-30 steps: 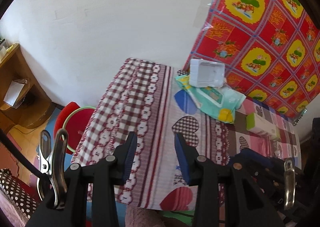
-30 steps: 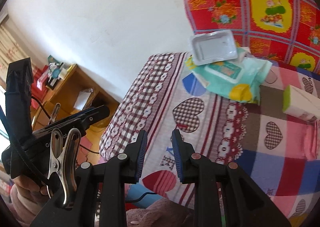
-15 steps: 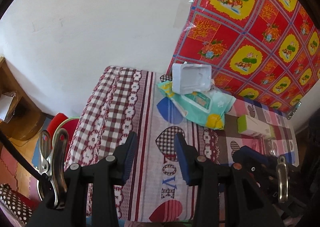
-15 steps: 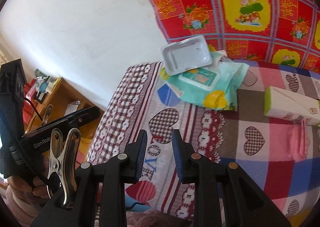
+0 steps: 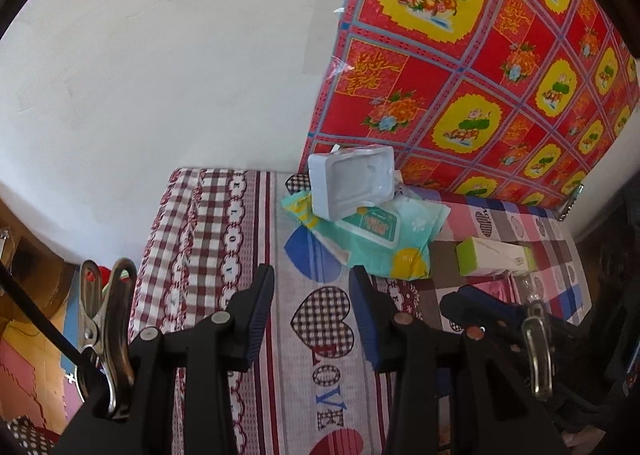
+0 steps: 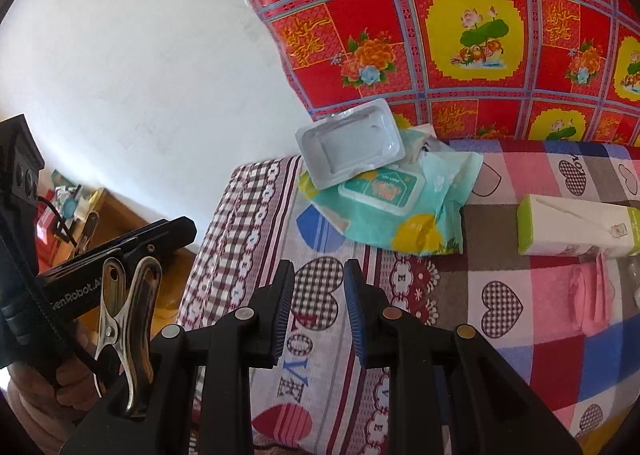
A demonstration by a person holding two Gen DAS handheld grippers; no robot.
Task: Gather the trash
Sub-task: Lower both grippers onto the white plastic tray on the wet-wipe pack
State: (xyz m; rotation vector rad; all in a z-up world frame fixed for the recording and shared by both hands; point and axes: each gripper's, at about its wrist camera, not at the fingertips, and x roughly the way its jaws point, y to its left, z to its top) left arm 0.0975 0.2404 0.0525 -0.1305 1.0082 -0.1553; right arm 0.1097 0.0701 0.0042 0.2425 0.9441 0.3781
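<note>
A white plastic tray (image 5: 350,181) (image 6: 349,143) lies tilted on a teal wet-wipe pack (image 5: 376,241) (image 6: 394,207) at the far end of a patterned cloth surface (image 5: 240,239) (image 6: 500,295). A green-and-white carton (image 5: 496,261) (image 6: 576,227) lies to the right of the pack. A crumpled pink scrap (image 6: 592,295) sits just in front of the carton. My left gripper (image 5: 312,295) hovers open and empty over a checked heart, short of the pack. My right gripper (image 6: 319,287) is open with a narrower gap, also empty, over the same heart.
A red and yellow floral sheet (image 5: 480,55) (image 6: 460,23) hangs on the white wall behind the trash. A wooden cabinet (image 6: 120,223) stands left of the cloth surface, beyond its edge. A hand (image 6: 60,383) holds the left tool (image 6: 112,255) at the lower left of the right wrist view.
Both views have moved forward and turned, so the tray and wipe pack sit nearer and more central. The red stool has nearly left the left view. Neither gripper's gap has changed.
</note>
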